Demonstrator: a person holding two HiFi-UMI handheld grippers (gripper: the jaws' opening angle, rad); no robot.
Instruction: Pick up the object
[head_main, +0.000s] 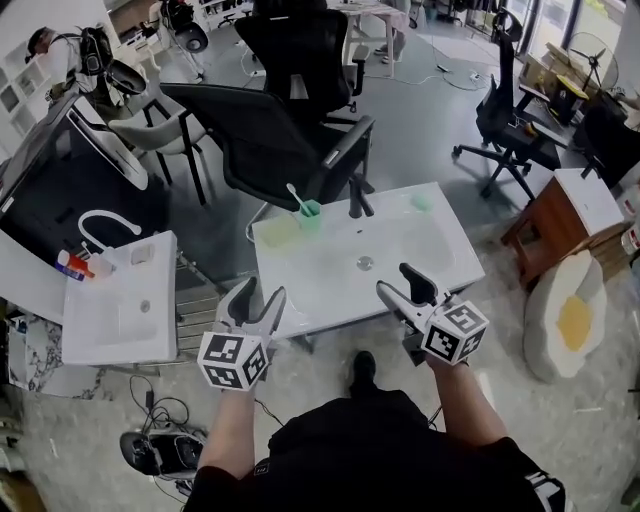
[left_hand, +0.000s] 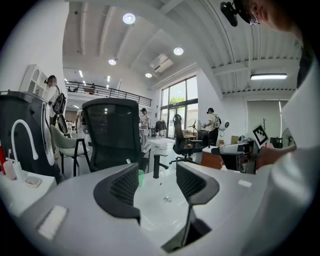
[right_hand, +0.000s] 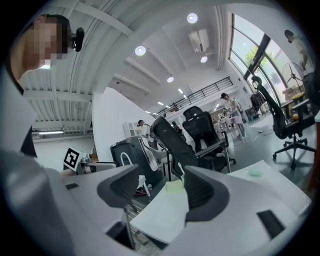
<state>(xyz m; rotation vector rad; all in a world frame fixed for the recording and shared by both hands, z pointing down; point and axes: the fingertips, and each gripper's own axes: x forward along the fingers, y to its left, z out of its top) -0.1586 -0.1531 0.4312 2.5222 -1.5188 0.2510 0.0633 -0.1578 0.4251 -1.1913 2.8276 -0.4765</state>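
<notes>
A white sink top (head_main: 440, 250) stands in front of me. A black faucet (head_main: 357, 195) rises at its back edge. Left of the faucet are a green cup with a toothbrush (head_main: 309, 212) and a pale yellow-green pad (head_main: 280, 230). A small green soap (head_main: 421, 201) lies at the back right. My left gripper (head_main: 257, 298) hovers open at the sink's front left corner, nothing between its jaws. My right gripper (head_main: 398, 280) is open over the front edge, also empty. The left gripper view looks past the left gripper (left_hand: 157, 182) to the faucet (left_hand: 156, 165) and cup (left_hand: 141, 176). The right gripper (right_hand: 162, 187) faces the cup (right_hand: 176, 184).
A second white sink (head_main: 120, 300) with a white faucet (head_main: 100, 225) and a red-and-white bottle (head_main: 70, 263) stands to the left. Black office chairs (head_main: 270, 130) crowd behind the sink top. A wooden stool (head_main: 560, 215) and an egg-shaped cushion (head_main: 572, 315) are at the right. Cables (head_main: 160, 445) lie on the floor.
</notes>
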